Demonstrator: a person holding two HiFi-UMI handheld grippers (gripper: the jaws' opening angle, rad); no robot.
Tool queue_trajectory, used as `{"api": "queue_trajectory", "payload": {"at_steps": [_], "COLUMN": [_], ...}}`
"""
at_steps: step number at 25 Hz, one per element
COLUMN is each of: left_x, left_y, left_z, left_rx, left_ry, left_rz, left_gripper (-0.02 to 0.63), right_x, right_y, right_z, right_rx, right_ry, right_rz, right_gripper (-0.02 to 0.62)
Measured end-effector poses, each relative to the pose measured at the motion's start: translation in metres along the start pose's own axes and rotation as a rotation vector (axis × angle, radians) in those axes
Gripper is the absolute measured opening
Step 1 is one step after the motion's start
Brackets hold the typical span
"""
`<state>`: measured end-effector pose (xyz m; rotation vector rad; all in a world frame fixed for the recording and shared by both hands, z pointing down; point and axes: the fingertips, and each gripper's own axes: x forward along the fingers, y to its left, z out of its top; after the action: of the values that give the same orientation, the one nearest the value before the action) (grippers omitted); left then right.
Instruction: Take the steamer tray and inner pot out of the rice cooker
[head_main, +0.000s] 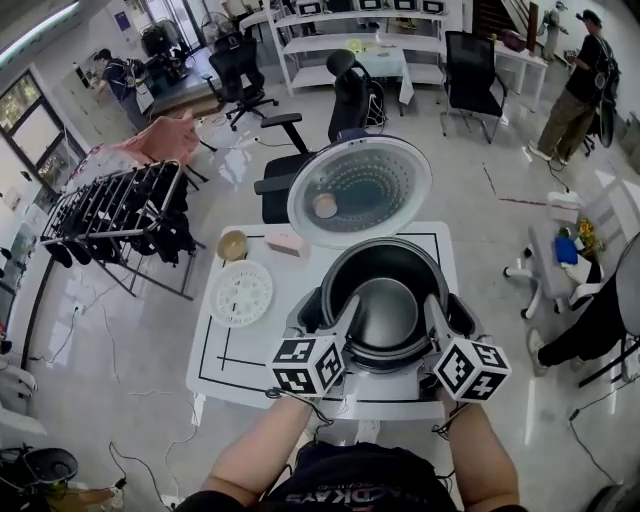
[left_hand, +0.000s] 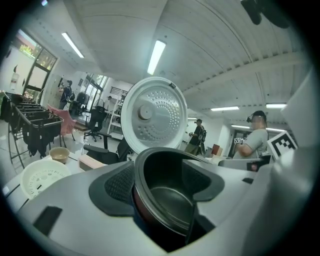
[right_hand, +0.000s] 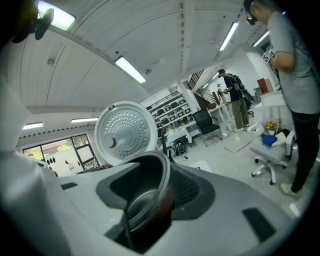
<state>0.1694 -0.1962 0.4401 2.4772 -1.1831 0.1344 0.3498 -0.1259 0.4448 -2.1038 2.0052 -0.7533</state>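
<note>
**A:** Head view: the dark round metal inner pot (head_main: 385, 305) is in the well of the grey rice cooker (head_main: 335, 270). The round silver lid (head_main: 360, 190) is tipped up behind it. The left gripper (head_main: 348, 312) is on the pot's left rim and the right gripper (head_main: 432, 312) on its right rim. The white round perforated steamer tray (head_main: 240, 293) is already out. It lies flat on the white counter (head_main: 230, 370) left of the cooker, near a small tan bowl (head_main: 232, 245).

**B:** So the tray is done and the pot is the step in hand. Grip?

**A:** Left gripper view: the jaws stand wide but aren't empty. One dark ribbed pad lies on the pot's reddish outer wall and the other sits inside the pot. The wall is pinched between them near the rim. With the outer wall showing, I'd judge the pot partly raised.

**B:** Right?

**A:** Right gripper view: the same, mirrored. The jaws are fairly wide and closed across the pot wall at the rim, with nothing else in them.

**B:** Risks?

**A:** My read:
- **Slip:** these are two edge pinches on a smooth wall. If one hand rises faster, the pot tilts, could slide off a pad and drop back into the well.
- **Twist:** if the hands drift apart or together, the grip twists.
- **Lid:** it stands close behind, so a lift that goes too far back knocks the rim on it.
- **Set-down:** the tray and bowl take the left of the counter, so aim for a bare part or the pot lands on the tray.
</note>
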Motion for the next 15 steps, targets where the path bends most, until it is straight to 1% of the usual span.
{"api": "queue_trajectory", "payload": {"at_steps": [5, 9, 15], "left_x": [-0.011, -0.023, -0.045], "left_y": [-0.008, -0.012, -0.010], "left_z": [0.021, 0.041, 0.069], "left_rx": [-0.002, -0.009, -0.014], "left_ry": [-0.057, -0.103, -0.180], "left_rz": [0.004, 0.006, 0.004], "left_gripper": [0.293, 0.287, 0.284], "right_x": [-0.006, -0.013, -0.023], "right_y": [0.008, 0.023, 0.055], "right_z": [0.020, 0.040, 0.069], "right_rx": [-0.030, -0.077, -0.100], "right_ry": [-0.048, -0.098, -0.183], "right_rz": [0.013, 0.034, 0.084], "right_gripper": [0.160, 0.158, 0.156]}}
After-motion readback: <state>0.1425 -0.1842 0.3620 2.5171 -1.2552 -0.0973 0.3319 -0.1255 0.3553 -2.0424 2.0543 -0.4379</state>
